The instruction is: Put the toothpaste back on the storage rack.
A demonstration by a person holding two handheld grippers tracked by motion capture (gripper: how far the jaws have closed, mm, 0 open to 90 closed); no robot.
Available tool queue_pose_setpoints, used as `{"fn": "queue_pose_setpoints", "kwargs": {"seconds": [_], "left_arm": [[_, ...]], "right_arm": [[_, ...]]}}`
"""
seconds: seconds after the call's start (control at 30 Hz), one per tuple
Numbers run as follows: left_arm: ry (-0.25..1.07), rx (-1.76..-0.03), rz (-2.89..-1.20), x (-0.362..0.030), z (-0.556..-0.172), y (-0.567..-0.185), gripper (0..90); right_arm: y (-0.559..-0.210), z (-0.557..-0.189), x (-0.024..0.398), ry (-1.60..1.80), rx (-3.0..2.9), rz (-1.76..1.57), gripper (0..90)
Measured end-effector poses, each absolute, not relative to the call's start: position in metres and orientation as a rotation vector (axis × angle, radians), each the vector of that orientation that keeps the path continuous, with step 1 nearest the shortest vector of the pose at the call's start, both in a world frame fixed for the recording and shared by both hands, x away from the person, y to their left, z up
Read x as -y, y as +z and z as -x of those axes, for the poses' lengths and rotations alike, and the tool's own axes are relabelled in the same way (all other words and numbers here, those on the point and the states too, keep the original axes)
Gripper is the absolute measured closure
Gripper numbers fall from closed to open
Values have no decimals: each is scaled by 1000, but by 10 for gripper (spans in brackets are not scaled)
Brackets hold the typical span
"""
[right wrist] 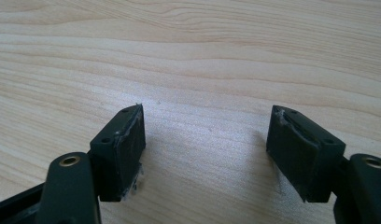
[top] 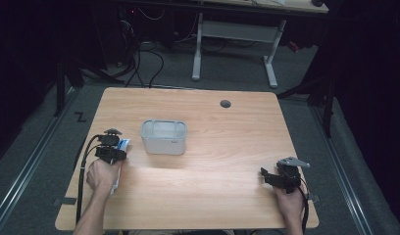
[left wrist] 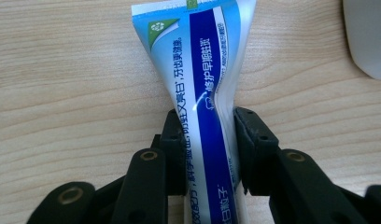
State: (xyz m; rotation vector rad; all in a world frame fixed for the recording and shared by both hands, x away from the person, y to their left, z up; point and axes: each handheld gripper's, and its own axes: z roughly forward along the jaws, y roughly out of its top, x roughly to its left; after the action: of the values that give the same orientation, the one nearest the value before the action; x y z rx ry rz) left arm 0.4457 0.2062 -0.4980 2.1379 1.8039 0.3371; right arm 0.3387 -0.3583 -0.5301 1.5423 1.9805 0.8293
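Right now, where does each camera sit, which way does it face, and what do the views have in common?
High view: above the person's side, looking forward and down on the table and grey bin; both forearms show.
Left gripper view: rides the left gripper, looking along its jaws pinching the toothpaste tube.
Right gripper view: rides the right gripper, jaws apart over bare wood.
Shared: tube and bin corner appear in the high and left gripper views.

Dim overhead view, sharp close-ups
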Motion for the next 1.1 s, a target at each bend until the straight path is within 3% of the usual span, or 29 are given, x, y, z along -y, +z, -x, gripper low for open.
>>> {"fn": "queue_pose_setpoints", "kwargs": {"seconds": [1.1], "left_arm": [[398, -1613, -2054, -224, -408, -440, 710]], "right_arm": [[-530, -339, 358, 828, -1980, -1544, 281]]}}
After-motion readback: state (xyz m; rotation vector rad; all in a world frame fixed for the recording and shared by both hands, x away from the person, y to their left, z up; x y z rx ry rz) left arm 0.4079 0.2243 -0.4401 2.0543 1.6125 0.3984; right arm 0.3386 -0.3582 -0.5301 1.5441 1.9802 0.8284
